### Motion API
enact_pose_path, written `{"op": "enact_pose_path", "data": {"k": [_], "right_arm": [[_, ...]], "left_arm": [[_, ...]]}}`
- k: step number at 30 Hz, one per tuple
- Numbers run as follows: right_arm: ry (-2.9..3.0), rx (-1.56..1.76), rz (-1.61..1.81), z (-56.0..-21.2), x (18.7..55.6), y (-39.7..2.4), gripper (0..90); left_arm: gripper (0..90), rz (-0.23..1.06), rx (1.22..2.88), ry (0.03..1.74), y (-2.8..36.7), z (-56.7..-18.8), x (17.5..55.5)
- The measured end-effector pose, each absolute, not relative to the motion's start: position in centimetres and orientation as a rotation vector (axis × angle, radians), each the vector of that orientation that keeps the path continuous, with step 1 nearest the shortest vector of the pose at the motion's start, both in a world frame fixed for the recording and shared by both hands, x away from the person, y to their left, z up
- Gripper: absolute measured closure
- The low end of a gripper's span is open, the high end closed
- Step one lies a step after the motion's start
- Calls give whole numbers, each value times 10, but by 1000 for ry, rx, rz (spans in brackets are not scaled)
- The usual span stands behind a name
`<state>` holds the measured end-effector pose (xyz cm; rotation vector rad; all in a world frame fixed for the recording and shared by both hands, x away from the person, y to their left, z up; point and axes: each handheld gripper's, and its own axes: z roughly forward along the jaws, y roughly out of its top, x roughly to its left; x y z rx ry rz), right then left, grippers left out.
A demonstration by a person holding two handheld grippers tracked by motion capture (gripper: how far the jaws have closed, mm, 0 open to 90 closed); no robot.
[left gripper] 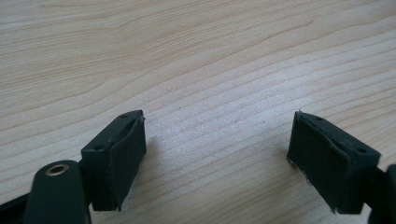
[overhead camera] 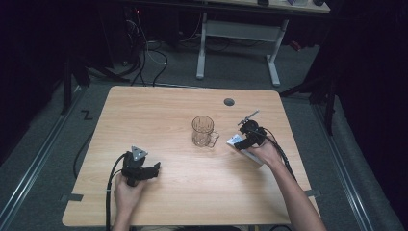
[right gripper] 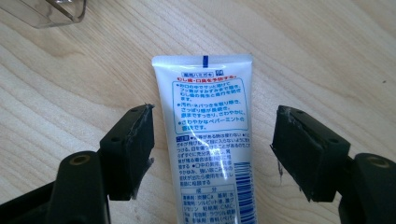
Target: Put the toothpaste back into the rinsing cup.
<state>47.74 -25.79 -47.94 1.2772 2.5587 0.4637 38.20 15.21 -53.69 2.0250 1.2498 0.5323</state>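
A white toothpaste tube [overhead camera: 235,140] with blue and red print lies flat on the wooden table [overhead camera: 159,110], right of a clear glass mug [overhead camera: 202,131]. My right gripper [overhead camera: 245,139] is low over the tube. In the right gripper view the tube [right gripper: 205,93] runs between the two jaws of the open right gripper [right gripper: 212,140]. A gap shows on each side, so the pads do not touch it. The mug's edge [right gripper: 60,9] is at the top left there. My left gripper [overhead camera: 156,168] rests near the table's front left. It is open [left gripper: 217,140] over bare wood.
A grey round grommet [overhead camera: 229,102] sits in the tabletop near the far edge. Beyond the table stand a white desk frame [overhead camera: 238,43] and loose cables [overhead camera: 149,57] on the floor. Dark curtains close both sides.
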Motion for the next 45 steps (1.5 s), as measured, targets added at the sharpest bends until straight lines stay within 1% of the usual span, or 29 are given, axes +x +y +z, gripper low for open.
{"op": "enact_pose_path", "data": {"k": [5,11,16,17,24,30,36,37,38,45], "right_arm": [[2586,1305,418,-489,483,-257,294],[2615,1322,376,-497,486,-255,327],[2630,1311,381,-497,488,-255,349],[2641,1318,396,-497,489,-255,375],[2639,1323,390,-496,489,-255,409],[2645,1281,343,-492,487,-250,518],[2641,1286,353,-488,486,-253,598],[2641,1286,353,-488,486,-253,598],[2644,1292,367,-487,486,-255,618],[2622,1320,424,-480,484,-264,638]], "left_arm": [[193,532,2025,1250,152,-537,382],[193,532,2026,1249,152,-537,382],[193,532,2026,1250,152,-537,382],[193,532,2025,1250,152,-537,382],[193,533,2026,1250,152,-537,382],[193,533,2026,1250,152,-537,382],[193,533,2027,1249,152,-537,382],[193,533,2027,1249,152,-537,382],[193,533,2027,1250,152,-537,382],[193,533,2026,1250,152,-537,382]]}}
